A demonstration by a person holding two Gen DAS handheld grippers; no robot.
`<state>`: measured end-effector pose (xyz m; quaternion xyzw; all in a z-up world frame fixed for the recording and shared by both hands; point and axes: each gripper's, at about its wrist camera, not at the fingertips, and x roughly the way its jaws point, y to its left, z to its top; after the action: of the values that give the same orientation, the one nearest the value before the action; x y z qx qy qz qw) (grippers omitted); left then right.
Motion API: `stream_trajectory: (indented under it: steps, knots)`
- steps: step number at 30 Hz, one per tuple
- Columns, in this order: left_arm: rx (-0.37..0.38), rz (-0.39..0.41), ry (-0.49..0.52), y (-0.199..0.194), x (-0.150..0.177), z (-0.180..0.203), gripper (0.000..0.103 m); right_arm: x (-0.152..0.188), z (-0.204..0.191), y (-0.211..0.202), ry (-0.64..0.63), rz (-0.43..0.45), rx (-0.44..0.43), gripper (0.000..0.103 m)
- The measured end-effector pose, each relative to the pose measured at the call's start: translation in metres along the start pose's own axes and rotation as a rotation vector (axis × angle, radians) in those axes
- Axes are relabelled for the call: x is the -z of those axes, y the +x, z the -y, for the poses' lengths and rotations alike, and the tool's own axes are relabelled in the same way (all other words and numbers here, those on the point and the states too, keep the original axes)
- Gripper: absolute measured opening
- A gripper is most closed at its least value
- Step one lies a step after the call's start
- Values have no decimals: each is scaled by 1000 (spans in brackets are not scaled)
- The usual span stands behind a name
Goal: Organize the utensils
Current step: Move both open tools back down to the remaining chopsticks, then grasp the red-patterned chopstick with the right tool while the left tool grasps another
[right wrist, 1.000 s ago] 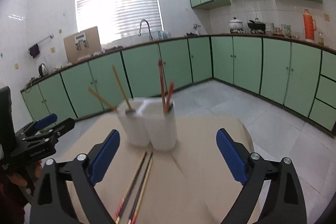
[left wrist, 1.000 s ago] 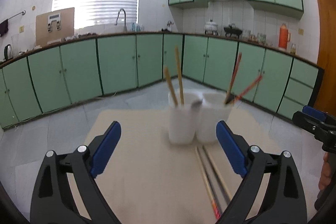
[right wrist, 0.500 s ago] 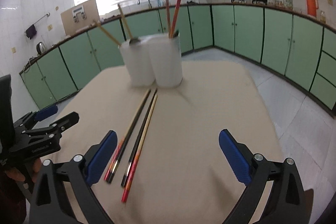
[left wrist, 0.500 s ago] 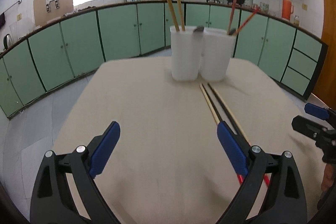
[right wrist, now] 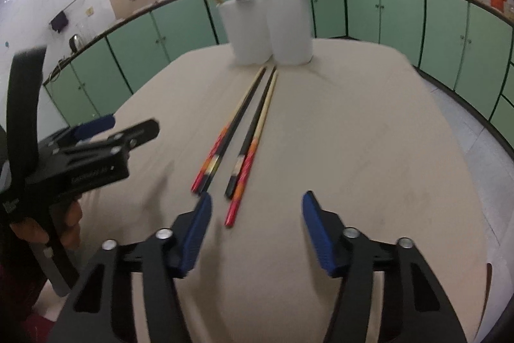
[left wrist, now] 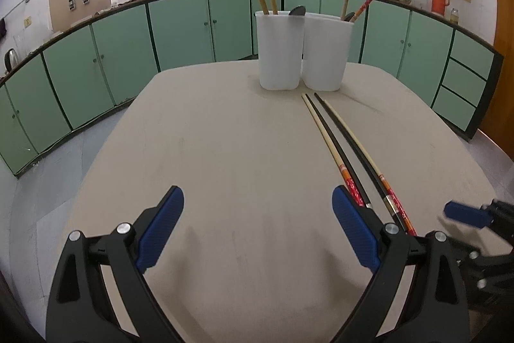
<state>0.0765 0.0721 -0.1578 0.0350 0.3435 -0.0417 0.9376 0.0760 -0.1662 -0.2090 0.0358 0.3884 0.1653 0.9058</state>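
Note:
Two white cups stand side by side at the table's far end: the left cup [left wrist: 279, 50] holds two bamboo chopsticks and a spoon, the right cup [left wrist: 327, 52] holds two red chopsticks. Several loose chopsticks [left wrist: 345, 150] with red and black ends lie on the beige table [left wrist: 225, 166], pointing at the cups; they also show in the right wrist view [right wrist: 247, 130]. My left gripper [left wrist: 257, 224] is open and empty, left of the chopsticks' near ends. My right gripper [right wrist: 257, 224] is open and empty, just behind the near chopstick ends [right wrist: 233, 208].
Green kitchen cabinets [left wrist: 128, 53] and a tiled floor surround the table. The left gripper's body [right wrist: 80, 159] and the hand holding it sit at the left of the right wrist view. The table's edges fall away on all sides.
Both grippers have tilted down and moved toward the table. The right gripper has come close to the near ends of the loose chopsticks and its jaws have narrowed somewhat.

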Motion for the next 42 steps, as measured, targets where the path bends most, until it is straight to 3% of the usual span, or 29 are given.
stream_trajectory:
  steps: [3, 8, 12, 21, 30, 42]
  knots:
    - [-2, 2, -2, -2, 1, 0, 91, 4, -5, 4, -18, -23, -11, 31]
    - [5, -2, 16, -3, 0, 4, 91, 5, -13, 5, -47, -27, 7, 21]
    - [27, -7, 37, -4, 1, 10, 91, 6, -17, 6, -84, -31, 33, 7]
    - [109, -50, 109, 2, 5, 30, 91, 8, 6, -6, -36, -35, 88, 6]
    - [121, -119, 163, 19, 8, 50, 91, 6, 27, -5, 12, -30, 90, 6]
    - [135, -162, 121, 29, 6, 45, 84, 5, 37, -4, 38, -28, 107, 6]
